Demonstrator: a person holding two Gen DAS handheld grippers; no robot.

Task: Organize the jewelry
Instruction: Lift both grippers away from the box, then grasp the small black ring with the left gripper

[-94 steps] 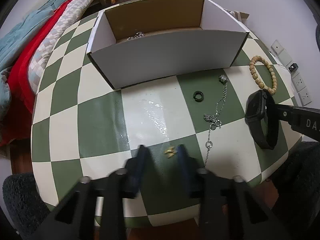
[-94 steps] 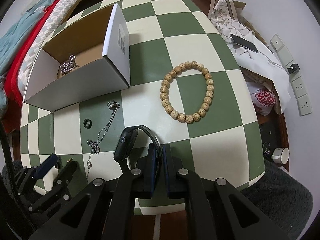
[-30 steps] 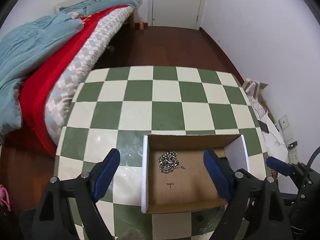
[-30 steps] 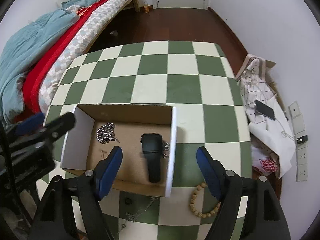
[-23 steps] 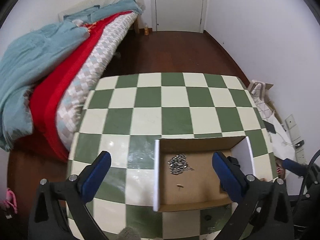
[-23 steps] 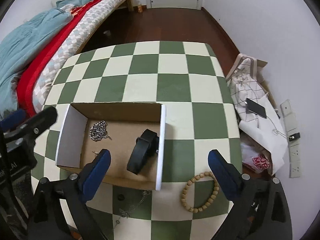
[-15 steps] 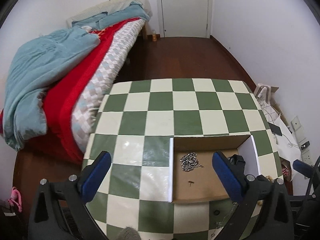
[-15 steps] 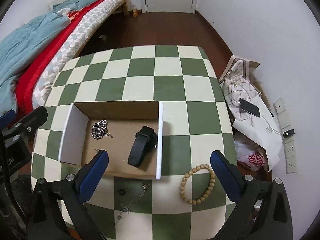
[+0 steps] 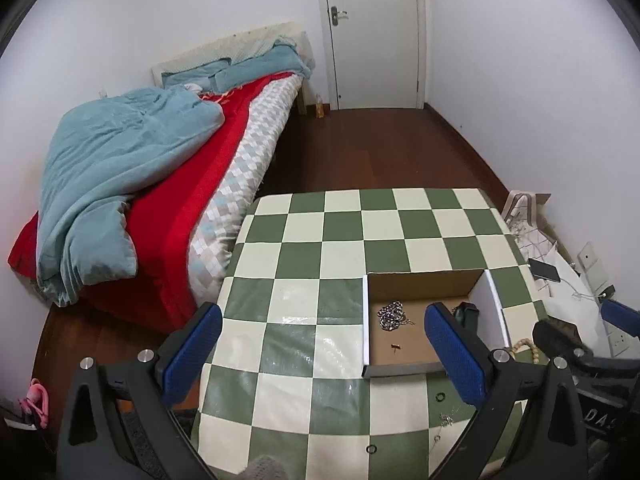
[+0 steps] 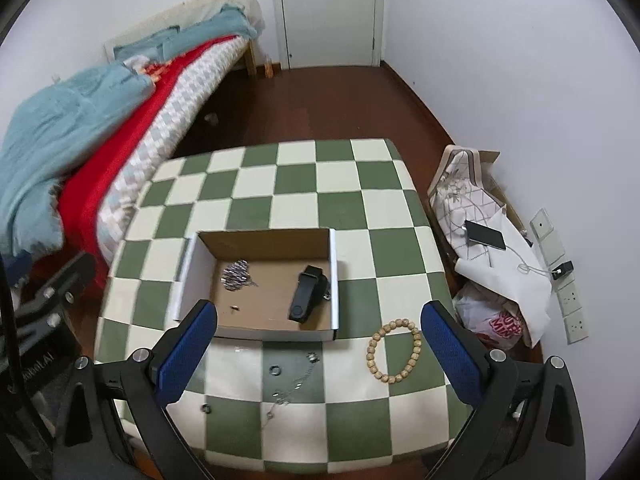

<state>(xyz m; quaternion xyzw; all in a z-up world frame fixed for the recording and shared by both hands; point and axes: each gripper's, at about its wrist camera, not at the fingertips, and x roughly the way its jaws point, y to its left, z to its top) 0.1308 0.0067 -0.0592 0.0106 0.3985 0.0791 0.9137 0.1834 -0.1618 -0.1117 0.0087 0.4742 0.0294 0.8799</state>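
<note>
High over the checkered table [image 10: 360, 184], both grippers hang well clear of the surface; left gripper [image 9: 320, 356] fingers wide, nothing between them; right gripper [image 10: 318, 354] likewise wide and empty.

Cardboard box [image 10: 264, 240] sits open at mid-table; inside it now: black smartwatch [image 10: 306, 294] lying against the right wall, coiled silver chain [image 10: 236, 274] at back left, small gold earring [image 10: 235, 309] near the front; same chain [image 9: 392, 314] and earring [image 9: 395, 346] show in the left view.

Change since three seconds ago: then the watch was pinched in the right gripper down at table level, and the left gripper was closing round the earring on a green square; by one second ago both pieces lay in the box and the fingers had spread; since then both cameras have pulled up and back, the box shrinking in view; read as two drops finished and a retreat to survey.

Left on the table, in front of the box: wooden bead bracelet [image 10: 394, 350] to the right; thin necklace [image 10: 294, 384] strung out at centre; dark ring [image 10: 274, 369] just beside it; a second small ring [image 10: 205, 409] nearer the edge, though at this height it is too small to be sure of.

Judgement: roughly half sorted; bracelet lies nearest the right gripper and looks the easy next grab; the thin chain will be fiddly to pinch off a flat top.
</note>
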